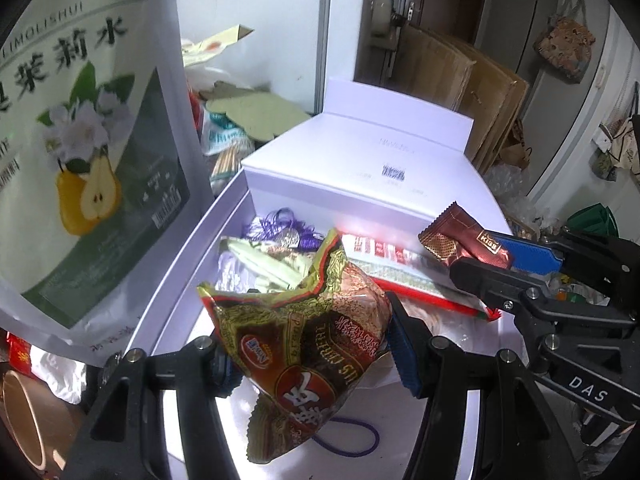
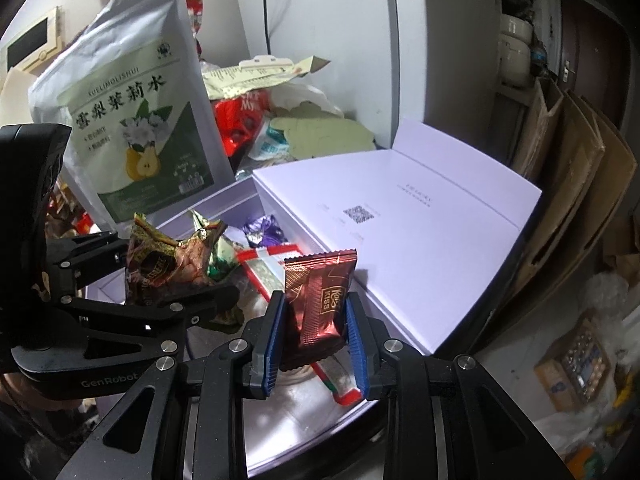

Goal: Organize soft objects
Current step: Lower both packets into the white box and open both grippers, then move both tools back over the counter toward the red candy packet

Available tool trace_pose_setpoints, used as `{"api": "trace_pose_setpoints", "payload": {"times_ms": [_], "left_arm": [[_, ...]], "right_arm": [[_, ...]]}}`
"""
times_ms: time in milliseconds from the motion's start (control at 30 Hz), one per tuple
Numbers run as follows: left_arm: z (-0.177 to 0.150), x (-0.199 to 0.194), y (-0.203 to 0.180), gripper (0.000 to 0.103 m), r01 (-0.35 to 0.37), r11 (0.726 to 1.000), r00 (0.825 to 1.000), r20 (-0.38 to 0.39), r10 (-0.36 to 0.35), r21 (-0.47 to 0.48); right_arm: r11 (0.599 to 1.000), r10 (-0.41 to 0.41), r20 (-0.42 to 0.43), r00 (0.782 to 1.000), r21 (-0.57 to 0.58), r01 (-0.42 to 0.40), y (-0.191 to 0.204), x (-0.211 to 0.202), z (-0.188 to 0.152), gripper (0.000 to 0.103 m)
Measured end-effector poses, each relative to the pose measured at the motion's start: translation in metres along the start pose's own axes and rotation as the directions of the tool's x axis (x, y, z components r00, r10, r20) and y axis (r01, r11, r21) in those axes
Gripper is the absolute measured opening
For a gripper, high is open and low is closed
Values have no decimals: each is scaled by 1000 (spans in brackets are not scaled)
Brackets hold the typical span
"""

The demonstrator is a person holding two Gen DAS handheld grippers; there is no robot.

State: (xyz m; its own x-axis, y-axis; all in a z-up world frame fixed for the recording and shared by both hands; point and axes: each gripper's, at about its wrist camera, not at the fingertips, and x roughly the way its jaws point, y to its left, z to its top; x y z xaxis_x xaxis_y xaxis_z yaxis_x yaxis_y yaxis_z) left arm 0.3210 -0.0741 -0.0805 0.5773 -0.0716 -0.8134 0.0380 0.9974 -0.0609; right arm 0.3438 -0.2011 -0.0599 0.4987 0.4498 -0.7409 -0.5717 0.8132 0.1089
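White box [image 1: 192, 240] already holds several snack packets | left gripper [image 1: 312, 356] clamps a noodle bag [image 1: 308, 344] | right gripper [image 2: 316, 340] pinches a chocolate wrapper [image 2: 320, 300] | both hover above, unplaced.

You see a pear-print pouch [image 2: 136, 136] standing upright at the left, flattened cardboard [image 2: 568, 184] leaning at the right, and a brown door [image 1: 436, 8] behind it.
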Motion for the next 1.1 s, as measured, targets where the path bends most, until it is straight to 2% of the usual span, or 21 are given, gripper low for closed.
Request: {"api": "trace_pose_setpoints", "payload": {"times_ms": [233, 400, 467, 500, 567, 800, 1000, 1100], "left_arm": [[1, 4, 2, 59, -21, 1000, 1000, -16, 21, -6], [5, 9, -5, 61, -98, 994, 993, -54, 101, 49], [6, 6, -6, 62, -109, 993, 993, -47, 112, 54], [6, 4, -5, 64, -109, 993, 993, -44, 111, 48], [7, -2, -2, 70, -115, 993, 993, -31, 116, 29], [12, -29, -2, 71, -159, 987, 987, 44, 157, 29], [19, -60, -5, 71, -140, 990, 984, 115, 135, 29], [22, -81, -3, 71, -147, 989, 977, 160, 142, 18]], "right_arm": [[1000, -8, -37, 999, 15, 8, -4, 11, 0, 30], [1000, -14, -52, 999, 20, 15, -7, 12, 0, 37], [1000, -16, -49, 999, 18, 17, -6, 10, 0, 44], [1000, -16, -45, 999, 17, 17, -6, 9, 1, 45], [1000, -16, -37, 999, 16, 17, -5, 6, 1, 45], [999, -32, -10, 999, 2, 32, -1, -9, 4, 45], [999, -44, 40, 998, -6, 44, 7, -33, 13, 45], [998, -58, 73, 996, -12, 59, 12, -49, 18, 45]]}}
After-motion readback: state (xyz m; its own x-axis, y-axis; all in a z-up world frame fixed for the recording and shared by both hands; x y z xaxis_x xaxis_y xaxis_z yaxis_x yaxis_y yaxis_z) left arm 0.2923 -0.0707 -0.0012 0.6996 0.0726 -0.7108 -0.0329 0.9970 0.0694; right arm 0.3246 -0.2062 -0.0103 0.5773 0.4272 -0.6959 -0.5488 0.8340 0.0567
